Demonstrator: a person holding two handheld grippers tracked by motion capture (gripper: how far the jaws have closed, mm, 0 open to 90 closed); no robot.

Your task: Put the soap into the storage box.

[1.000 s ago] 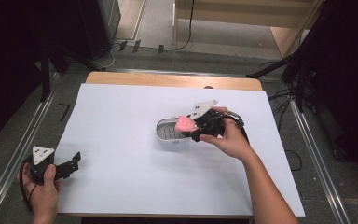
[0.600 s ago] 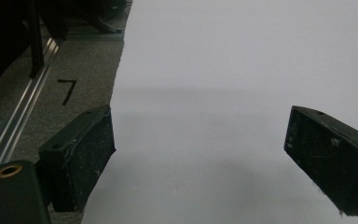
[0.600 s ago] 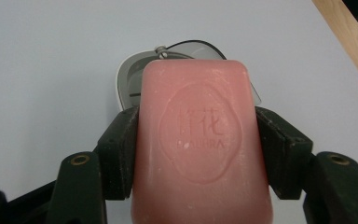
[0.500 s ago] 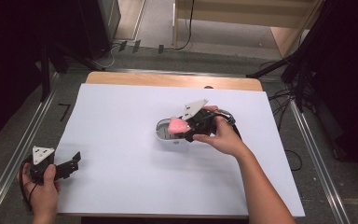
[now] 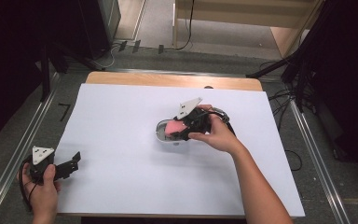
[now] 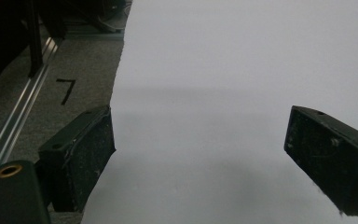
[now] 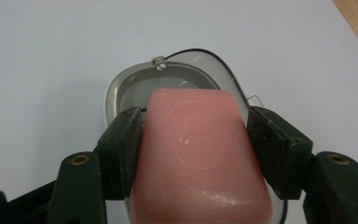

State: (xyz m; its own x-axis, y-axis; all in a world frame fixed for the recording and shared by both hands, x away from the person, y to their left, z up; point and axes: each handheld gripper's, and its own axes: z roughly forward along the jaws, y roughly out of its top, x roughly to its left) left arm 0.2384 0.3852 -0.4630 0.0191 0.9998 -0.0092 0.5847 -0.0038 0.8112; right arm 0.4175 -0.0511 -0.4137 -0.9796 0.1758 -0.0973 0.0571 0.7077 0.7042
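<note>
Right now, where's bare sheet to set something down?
Free: the wide middle between the left claw and the dish, plus the front strip and the far left corner. Crowded: around the dish, where the right claw holds the pink soap over it.

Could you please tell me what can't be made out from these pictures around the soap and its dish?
- Dish floor: right gripper view, hidden by the pink soap held in the right gripper.
- Whether the soap touches the dish: hidden by the soap itself there; too small in the high view.
- Embossed mark on the soap: blurred.
- Soap's near end: cut off by the bottom edge.
- Left gripper: open over white paper.
</note>
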